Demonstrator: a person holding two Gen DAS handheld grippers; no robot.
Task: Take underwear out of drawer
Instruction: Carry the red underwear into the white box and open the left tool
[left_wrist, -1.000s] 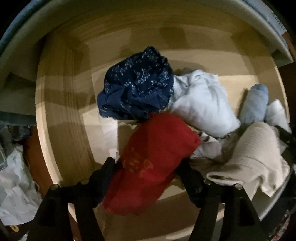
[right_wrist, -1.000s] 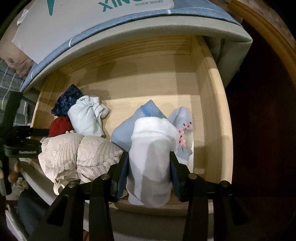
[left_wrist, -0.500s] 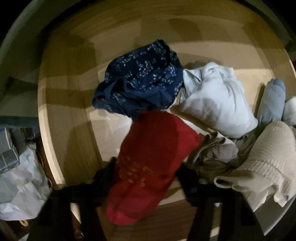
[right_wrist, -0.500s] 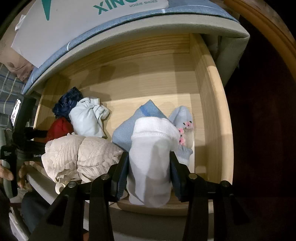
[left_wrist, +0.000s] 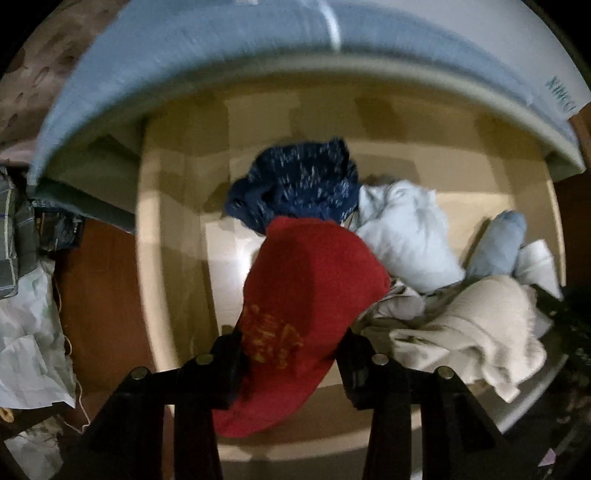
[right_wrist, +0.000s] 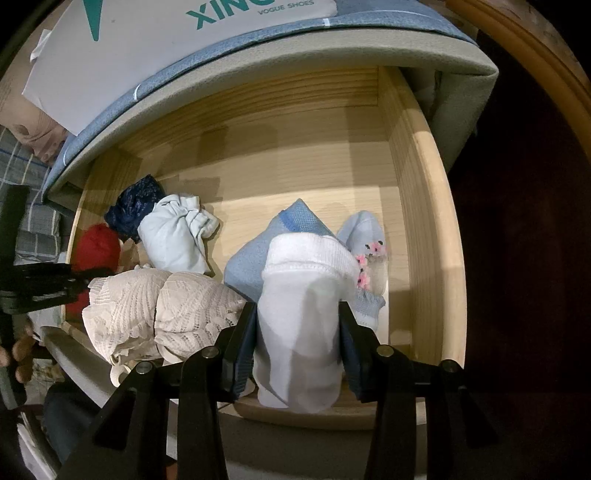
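— Two garments are gripped at once, then?
— Yes. The red underwear (left_wrist: 306, 317) sits between the fingers of the left gripper (left_wrist: 290, 363), whose jaws have just been closing in on it; both pads now press its sides, and it hangs over the near left part of the wooden drawer (left_wrist: 173, 258).
— And the other hand?
— The right gripper (right_wrist: 297, 345) is clamped on a white rolled garment (right_wrist: 303, 325) at the drawer's near edge.
— What lies in the drawer beyond the red piece?
— Just ahead of the left gripper, a navy patterned bundle (left_wrist: 295, 181). To its right, a pale blue-white bundle (left_wrist: 402, 236), then a cream knitted piece (left_wrist: 476, 325) spilling over the front rim.
— Around the white one?
— Behind it a light blue mesh garment (right_wrist: 258, 251); at its right a blue sock with pink flowers (right_wrist: 365, 240); to its left the cream lace pieces (right_wrist: 162, 306).
— Above the drawer?
— A white shoe box (right_wrist: 155, 55) printed "VOGUE SHOES".
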